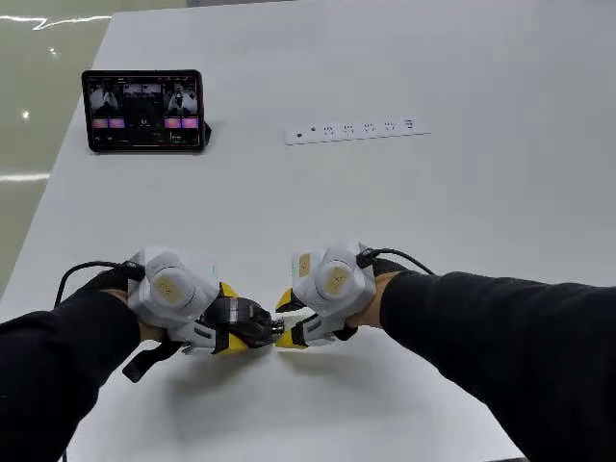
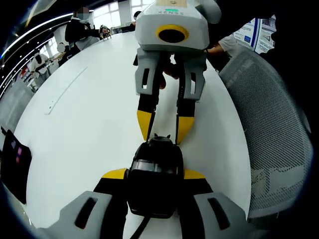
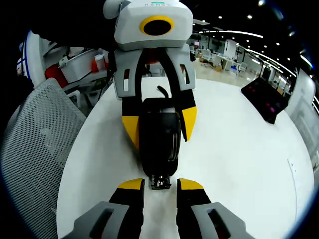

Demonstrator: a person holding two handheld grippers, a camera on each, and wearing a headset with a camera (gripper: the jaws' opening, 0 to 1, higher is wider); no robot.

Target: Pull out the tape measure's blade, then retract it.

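- Your dark sleeves (image 1: 500, 337) come in low from both sides, and both tongs meet at the near edge of the white table (image 1: 385, 212).
- Left gripper (image 1: 231, 318) is clenched on the black tape measure (image 1: 248, 322); the yellow pads press its two flat sides and the case sits just above the tabletop.
- Right gripper (image 1: 286, 320) faces it nose to nose. In the right gripper view the metal blade hook (image 3: 160, 182) sits between your yellow tips, with the jaws drawn in narrow on either side. I cannot tell whether they actually pinch it.
- No length of blade is out; the hook lies right at the mouth of the case.
- Each gripper body carries small lettering on top, too small to read.
- Far left, a tablet (image 1: 144, 109) stands propped with rows of small pictures on its screen.
- Beyond the grippers, a white power strip (image 1: 356, 129) lies flat on the table.
- A grey mesh chair (image 2: 269, 124) stands beside the table edge in the left gripper view.
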